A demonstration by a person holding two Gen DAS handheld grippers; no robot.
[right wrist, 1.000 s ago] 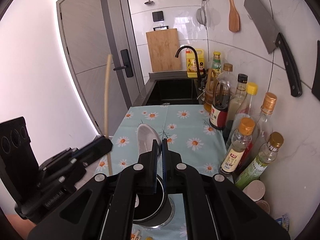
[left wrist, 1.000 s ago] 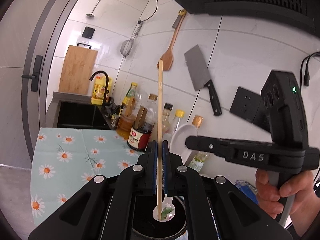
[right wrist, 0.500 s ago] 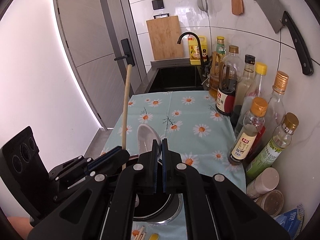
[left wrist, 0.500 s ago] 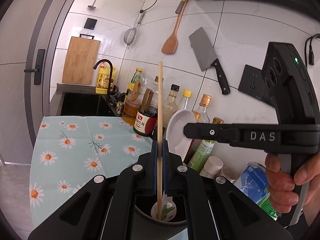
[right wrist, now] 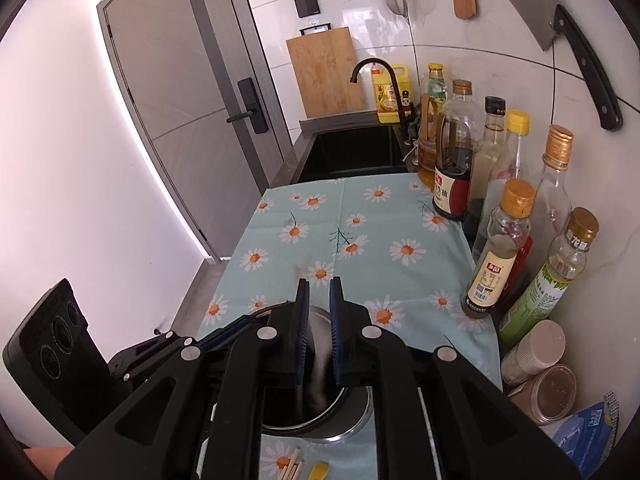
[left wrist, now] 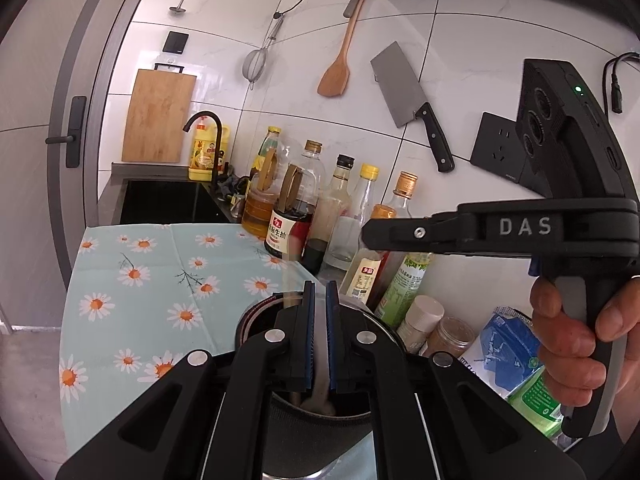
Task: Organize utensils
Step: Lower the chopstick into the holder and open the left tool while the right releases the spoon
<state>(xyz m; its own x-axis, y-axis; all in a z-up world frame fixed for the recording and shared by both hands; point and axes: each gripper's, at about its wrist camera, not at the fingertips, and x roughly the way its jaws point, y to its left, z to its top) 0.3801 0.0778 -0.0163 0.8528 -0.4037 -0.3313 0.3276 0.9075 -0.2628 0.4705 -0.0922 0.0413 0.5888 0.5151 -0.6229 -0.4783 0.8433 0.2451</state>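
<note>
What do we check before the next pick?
1. Left gripper empty: ok, jaws parted, nothing clamped.
2. Right gripper empty: ok, jaws parted.
3. Chopstick settled in holder: cannot tell, only a blurred streak.
4. Spoon settled in holder: cannot tell, blurred between the right fingers.
5. Holder upright on cloth: ok.
6. Cloth cleared of utensils: not ok, loose chopsticks lie in front of the holder.
</note>
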